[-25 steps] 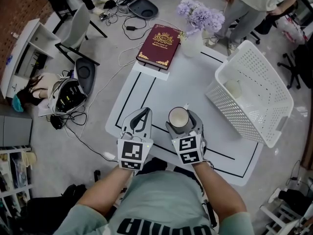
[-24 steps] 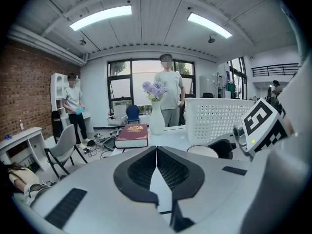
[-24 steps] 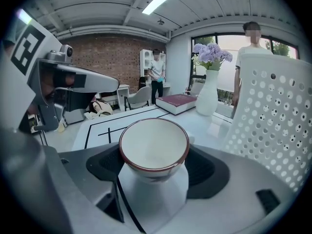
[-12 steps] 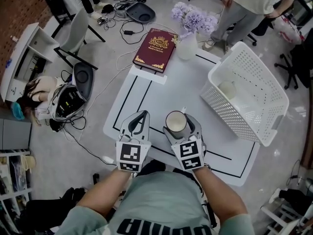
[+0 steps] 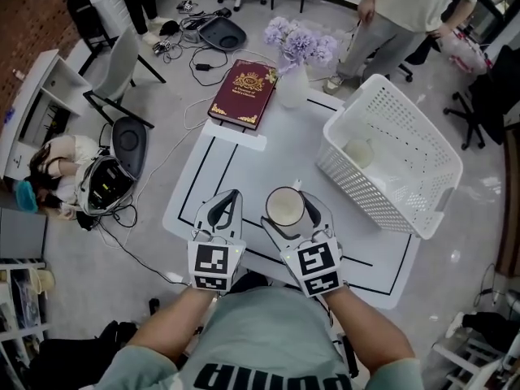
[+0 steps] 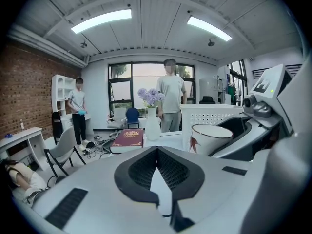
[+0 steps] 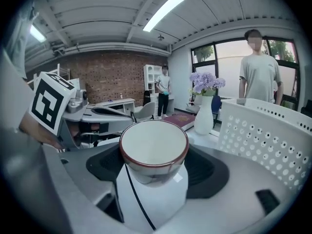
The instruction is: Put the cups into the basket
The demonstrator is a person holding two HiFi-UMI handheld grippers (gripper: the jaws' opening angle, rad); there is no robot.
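Two cups showed: one cup (image 5: 283, 206) was clamped upright between the jaws of the right gripper (image 5: 294, 208) over the white table (image 5: 276, 157), and the other cup (image 5: 358, 153) lay inside the single white basket (image 5: 361, 187) (well apart, to the right). The left gripper (image 5: 225, 207) hovered just beside the right one, jaws closed together on nothing. One book (image 5: 242, 93) and one vase (image 5: 292, 88) stood at the table's far end

Sage-green T-shirt (image 5: 260, 340) with black lettering — grey left tool (image 5: 225, 205) and right tool (image 5: 288, 208), black-and-white marker cubes (image 5: 212, 265)
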